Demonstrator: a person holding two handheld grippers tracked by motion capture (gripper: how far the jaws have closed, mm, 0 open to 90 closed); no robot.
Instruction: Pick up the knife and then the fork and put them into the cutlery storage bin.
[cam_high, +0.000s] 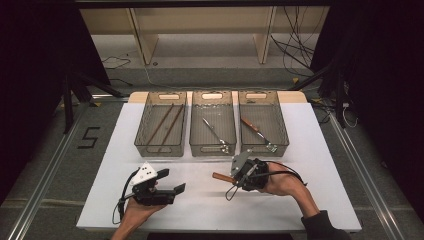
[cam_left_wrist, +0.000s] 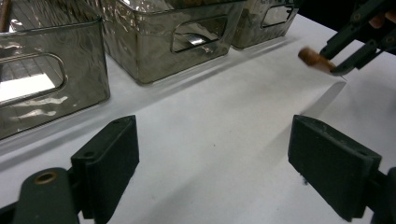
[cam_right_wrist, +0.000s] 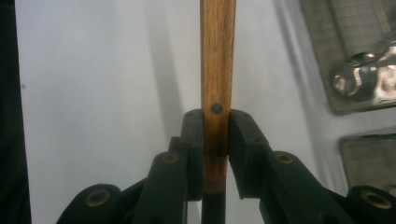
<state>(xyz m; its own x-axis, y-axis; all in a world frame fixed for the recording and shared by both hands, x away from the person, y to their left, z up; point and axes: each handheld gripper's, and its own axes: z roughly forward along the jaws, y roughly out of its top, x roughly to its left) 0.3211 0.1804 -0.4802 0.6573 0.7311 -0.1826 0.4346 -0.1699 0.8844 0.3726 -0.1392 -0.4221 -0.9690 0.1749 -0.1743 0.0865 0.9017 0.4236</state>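
Floor (cam_high: 60, 150) left of table (cam_high: 300, 150) reads "5" (cam_high: 90, 137).

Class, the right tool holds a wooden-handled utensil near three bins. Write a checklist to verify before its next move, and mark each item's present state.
1. Right tool shut on the wooden-handled utensil: ok.
2. Utensil lifted off the table: ok, judging by its shadow.
3. Left tool open, holding nothing, apart from the right one: ok.
4. Which bin matches: the right bin already holds a wooden-handled piece; likely ok.
5. Utensil's working end identified: cannot tell.
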